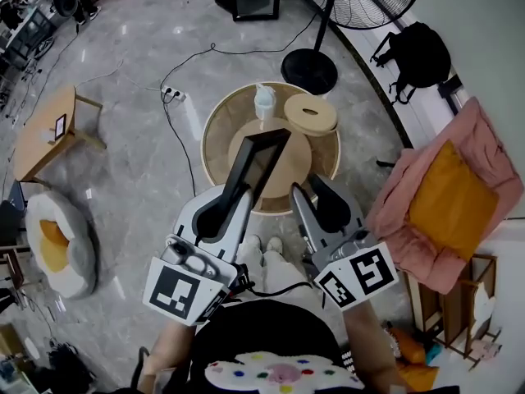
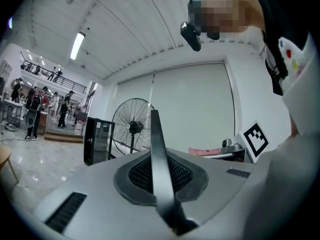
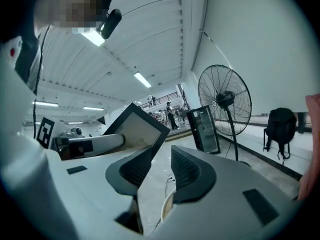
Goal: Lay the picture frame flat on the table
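A round wooden box (image 1: pixel 310 114) with its lid on and a pale cup (image 1: pixel 264 102) stand at the far side of a round table (image 1: pixel 215 142); what either holds cannot be made out. The black picture frame (image 1: pixel 261 156) slants over the middle of the table, not flat, its near end clamped edge-on in the left gripper (image 1: pixel 234 197) (that gripper's own view shows both pads pressed on the thin black edge). The right gripper (image 1: pixel 314 194) sits just beside it at the table's near rim, jaws apart and pressing on nothing. Both grippers point almost level across the table, held out in front of the person.

Only the right gripper view shows the frame's pale face, tilted beside its left jaw, and a backpack (image 3: pixel 280 124) against the wall. Only the head view shows the box and cup. All views catch the standing fan (image 2: pixel 132 126).
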The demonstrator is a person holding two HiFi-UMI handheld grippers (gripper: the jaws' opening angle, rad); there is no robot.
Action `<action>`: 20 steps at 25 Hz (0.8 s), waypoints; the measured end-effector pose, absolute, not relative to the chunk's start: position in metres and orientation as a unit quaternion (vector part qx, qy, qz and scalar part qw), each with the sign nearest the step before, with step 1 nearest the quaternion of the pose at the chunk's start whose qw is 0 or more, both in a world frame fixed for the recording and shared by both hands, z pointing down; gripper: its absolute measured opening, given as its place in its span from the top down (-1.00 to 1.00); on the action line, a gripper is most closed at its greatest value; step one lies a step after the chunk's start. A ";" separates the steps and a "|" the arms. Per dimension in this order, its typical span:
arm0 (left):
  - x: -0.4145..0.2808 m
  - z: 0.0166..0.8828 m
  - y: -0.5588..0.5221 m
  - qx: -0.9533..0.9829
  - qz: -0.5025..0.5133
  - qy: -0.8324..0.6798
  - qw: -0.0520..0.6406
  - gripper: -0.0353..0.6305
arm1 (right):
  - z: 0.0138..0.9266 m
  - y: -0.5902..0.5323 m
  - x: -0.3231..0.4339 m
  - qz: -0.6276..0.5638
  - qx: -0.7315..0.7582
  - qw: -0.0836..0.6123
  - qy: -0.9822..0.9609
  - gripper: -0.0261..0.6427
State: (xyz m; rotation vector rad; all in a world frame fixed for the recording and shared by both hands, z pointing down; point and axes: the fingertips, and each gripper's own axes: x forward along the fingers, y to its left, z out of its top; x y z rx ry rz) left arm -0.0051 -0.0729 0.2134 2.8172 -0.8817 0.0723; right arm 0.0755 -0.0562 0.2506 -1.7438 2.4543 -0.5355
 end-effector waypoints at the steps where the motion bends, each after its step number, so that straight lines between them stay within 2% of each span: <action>1: -0.005 0.213 -0.074 0.950 0.019 -0.295 0.100 0.79 | 0.252 -0.058 0.072 -0.186 -0.561 0.052 0.805 0.56; 6: -0.005 0.205 -0.081 0.954 -0.018 -0.280 0.105 0.79 | 0.252 -0.068 0.058 -0.252 -0.512 0.135 0.810 0.47; 12: -0.006 0.207 -0.084 0.955 -0.036 -0.262 0.132 0.79 | 0.255 -0.078 0.051 -0.292 -0.492 0.170 0.803 0.43; 18: -0.005 0.207 -0.081 0.958 -0.054 -0.232 0.157 0.79 | 0.262 -0.082 0.053 -0.353 -0.458 0.231 0.782 0.44; 20: -0.004 0.209 -0.082 0.960 -0.053 -0.226 0.160 0.79 | 0.261 -0.082 0.053 -0.357 -0.453 0.241 0.781 0.52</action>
